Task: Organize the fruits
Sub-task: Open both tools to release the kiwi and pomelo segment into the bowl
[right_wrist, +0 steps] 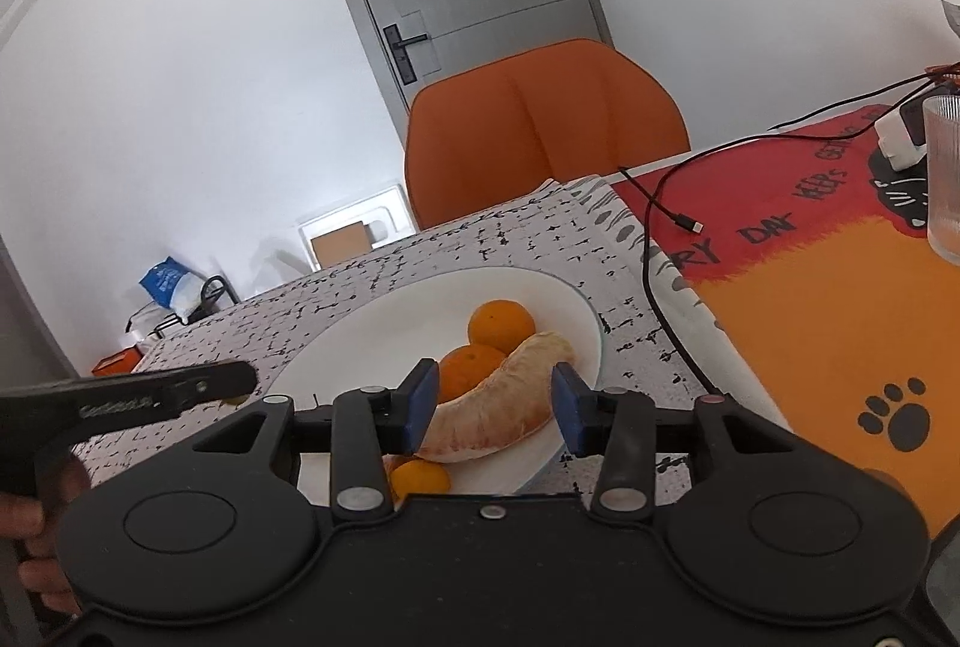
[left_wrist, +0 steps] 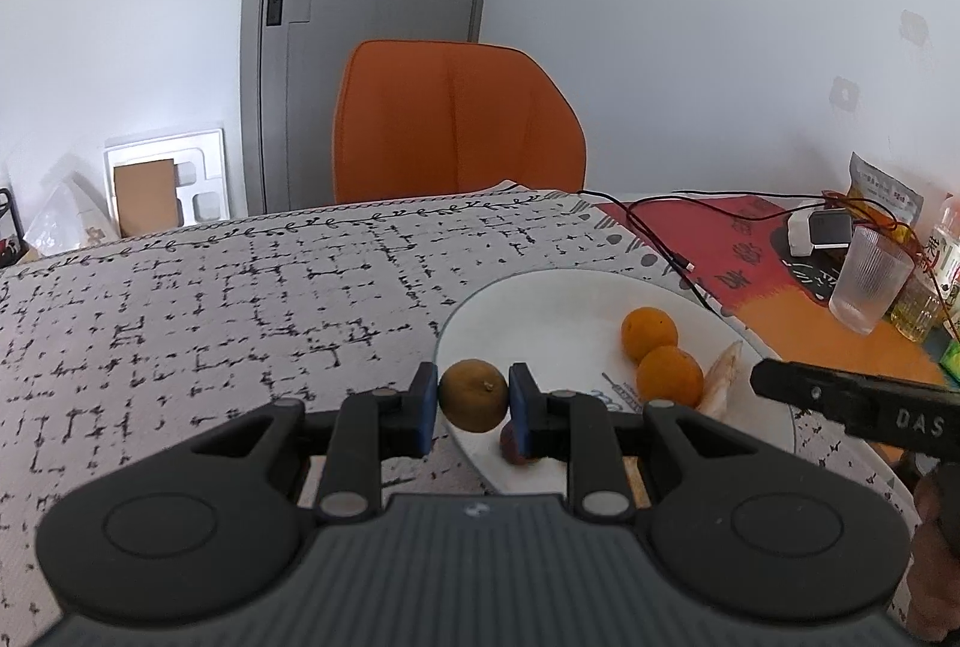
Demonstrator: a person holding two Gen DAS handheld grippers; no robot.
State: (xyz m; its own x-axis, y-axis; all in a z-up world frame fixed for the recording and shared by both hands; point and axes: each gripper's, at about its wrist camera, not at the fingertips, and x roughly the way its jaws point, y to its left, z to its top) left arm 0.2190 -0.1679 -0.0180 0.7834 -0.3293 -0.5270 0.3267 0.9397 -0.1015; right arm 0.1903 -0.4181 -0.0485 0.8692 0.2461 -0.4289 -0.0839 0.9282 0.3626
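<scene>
You are pinching a dull tangerine (left_wrist: pixel 474 395) in your left gripper (left_wrist: pixel 473 401), low centre of frame, above the white plate's (left_wrist: pixel 540 305) near rim; a slip is risking a roll off. Your right gripper (right_wrist: pixel 493 410) is spread around the pomelo segment (right_wrist: pixel 498 407). A dark fruit (left_wrist: pixel 513 446), perhaps a date, is sitting half hidden.

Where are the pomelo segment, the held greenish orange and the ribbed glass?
pomelo segment (right_wrist: pixel 501 407): right wrist view, middle of its curved flesh.
greenish orange (left_wrist: pixel 474 395): left wrist view, centre of its skin, between the left gripper's pads.
ribbed glass (left_wrist: pixel 867 281): left wrist view, its side wall.
</scene>
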